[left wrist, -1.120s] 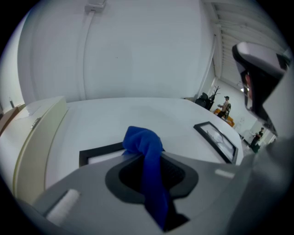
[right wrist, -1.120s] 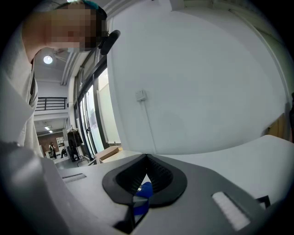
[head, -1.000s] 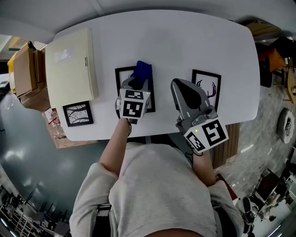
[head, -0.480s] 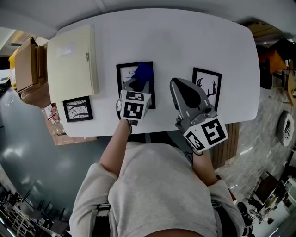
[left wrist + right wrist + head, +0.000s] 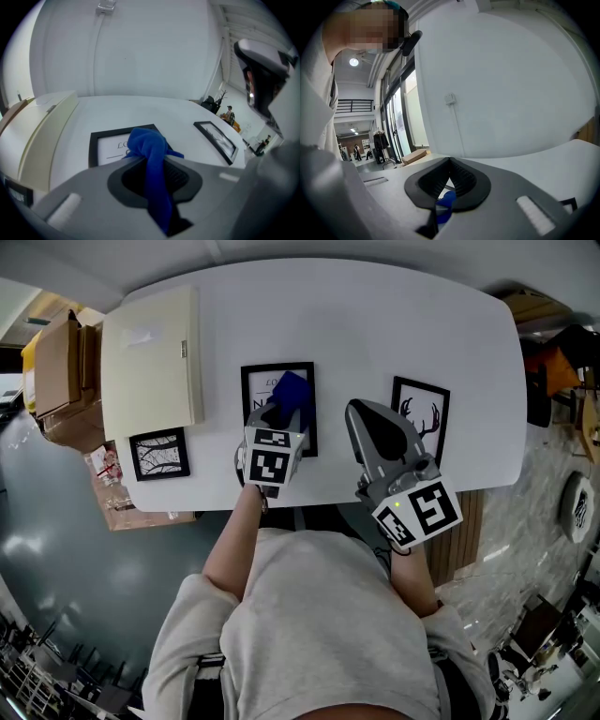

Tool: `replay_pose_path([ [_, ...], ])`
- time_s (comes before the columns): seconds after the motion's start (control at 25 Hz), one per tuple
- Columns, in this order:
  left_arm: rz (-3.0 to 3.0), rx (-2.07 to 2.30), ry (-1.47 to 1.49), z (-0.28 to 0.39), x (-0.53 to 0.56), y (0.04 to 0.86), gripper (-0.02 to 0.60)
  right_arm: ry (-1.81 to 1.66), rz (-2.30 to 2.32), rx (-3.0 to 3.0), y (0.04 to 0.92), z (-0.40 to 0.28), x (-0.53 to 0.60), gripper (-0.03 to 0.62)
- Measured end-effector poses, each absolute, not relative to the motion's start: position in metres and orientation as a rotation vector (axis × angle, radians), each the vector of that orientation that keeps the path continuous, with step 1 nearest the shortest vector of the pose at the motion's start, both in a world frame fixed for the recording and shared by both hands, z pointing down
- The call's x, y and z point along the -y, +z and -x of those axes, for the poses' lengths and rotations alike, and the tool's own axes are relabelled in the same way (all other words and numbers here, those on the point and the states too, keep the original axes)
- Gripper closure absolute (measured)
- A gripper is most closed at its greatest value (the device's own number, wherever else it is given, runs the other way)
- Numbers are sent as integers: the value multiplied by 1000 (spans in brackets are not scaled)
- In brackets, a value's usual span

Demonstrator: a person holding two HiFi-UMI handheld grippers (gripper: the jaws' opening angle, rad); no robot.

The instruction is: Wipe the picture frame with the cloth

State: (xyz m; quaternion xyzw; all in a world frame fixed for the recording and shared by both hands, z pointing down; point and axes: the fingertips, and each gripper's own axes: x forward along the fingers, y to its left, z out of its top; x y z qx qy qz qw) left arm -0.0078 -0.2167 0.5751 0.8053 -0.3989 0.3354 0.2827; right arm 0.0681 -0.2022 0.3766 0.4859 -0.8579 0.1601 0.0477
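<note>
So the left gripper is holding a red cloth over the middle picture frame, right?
Not quite. The cloth is blue, not red. The left gripper view shows it pinched in the left gripper, over the middle picture frame.

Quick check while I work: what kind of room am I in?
Probably an office or lab workspace rather than a home: a large white meeting-style table, cardboard boxes beside it on a glossy floor, and, in the right gripper view, tall glass partitions.
</note>
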Motion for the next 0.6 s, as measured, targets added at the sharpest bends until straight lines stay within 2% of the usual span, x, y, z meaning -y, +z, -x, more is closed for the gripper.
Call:
replay_pose_path([
  [0.6,-2082,1146,901,55,216,576,517,476,-1421,2643,374,-44,205,592],
])
